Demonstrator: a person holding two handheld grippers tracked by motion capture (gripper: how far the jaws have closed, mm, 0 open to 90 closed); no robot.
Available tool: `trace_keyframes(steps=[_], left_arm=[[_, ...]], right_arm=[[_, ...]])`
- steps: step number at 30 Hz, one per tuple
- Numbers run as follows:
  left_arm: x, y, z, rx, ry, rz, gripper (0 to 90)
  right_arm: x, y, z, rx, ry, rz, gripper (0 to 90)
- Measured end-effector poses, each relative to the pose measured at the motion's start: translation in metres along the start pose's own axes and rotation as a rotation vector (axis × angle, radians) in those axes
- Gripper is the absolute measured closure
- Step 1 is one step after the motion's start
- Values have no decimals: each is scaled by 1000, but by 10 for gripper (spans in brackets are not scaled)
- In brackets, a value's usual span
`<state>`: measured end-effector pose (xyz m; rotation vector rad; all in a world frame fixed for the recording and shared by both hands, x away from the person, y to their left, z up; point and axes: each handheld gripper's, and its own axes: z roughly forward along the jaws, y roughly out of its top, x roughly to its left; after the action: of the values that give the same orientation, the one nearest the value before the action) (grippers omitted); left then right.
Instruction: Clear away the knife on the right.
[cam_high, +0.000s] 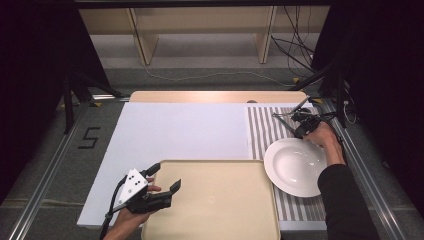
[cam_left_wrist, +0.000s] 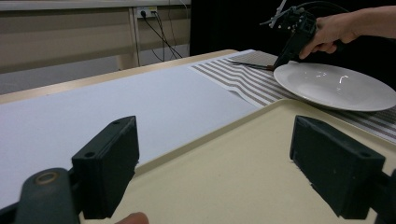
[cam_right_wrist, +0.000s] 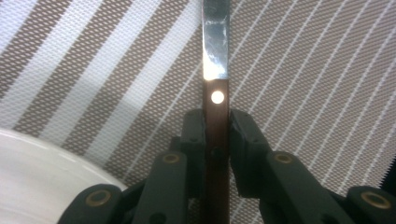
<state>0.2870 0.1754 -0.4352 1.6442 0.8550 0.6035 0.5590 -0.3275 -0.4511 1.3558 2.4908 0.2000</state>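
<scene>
A knife (cam_right_wrist: 215, 46) with a dark brown riveted handle and a steel blade lies on the striped placemat (cam_right_wrist: 303, 70). My right gripper (cam_right_wrist: 217, 120) is shut on the handle, both pads pressing its sides. In the high view that gripper (cam_high: 300, 131) sits at the far rim of a white plate (cam_high: 295, 167), with the knife (cam_high: 284, 119) pointing away to the left. My left gripper (cam_high: 165, 176) stands open over the near left corner of a beige tray (cam_high: 215, 200), with nothing between its fingers (cam_left_wrist: 109, 163).
A white mat (cam_high: 180, 130) covers the table's left and middle. The placemat (cam_high: 262, 127) runs down the right side under the plate (cam_left_wrist: 334, 86). The table's far edge is bare wood. Cables and stands lie beyond the right edge.
</scene>
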Motion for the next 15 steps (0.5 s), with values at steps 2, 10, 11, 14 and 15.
trace_keyframes(steps=[2,10,11,14,15], left_arm=[[0,0,0,-1,1,-1,154],[0,0,0,1,0,1,154],[0,0,0,1,0,2,154],[0,0,0,0,1,0,154],[0,0,0,0,1,0,154]], right_arm=[[-1,0,-1,-10,-7,-10,774],[0,3,-13,-70,-79,-42,775],[0,4,-15,-80,-81,-40,775],[-1,5,-18,-91,-80,-33,775],[0,5,-19,-103,-79,-17,775]])
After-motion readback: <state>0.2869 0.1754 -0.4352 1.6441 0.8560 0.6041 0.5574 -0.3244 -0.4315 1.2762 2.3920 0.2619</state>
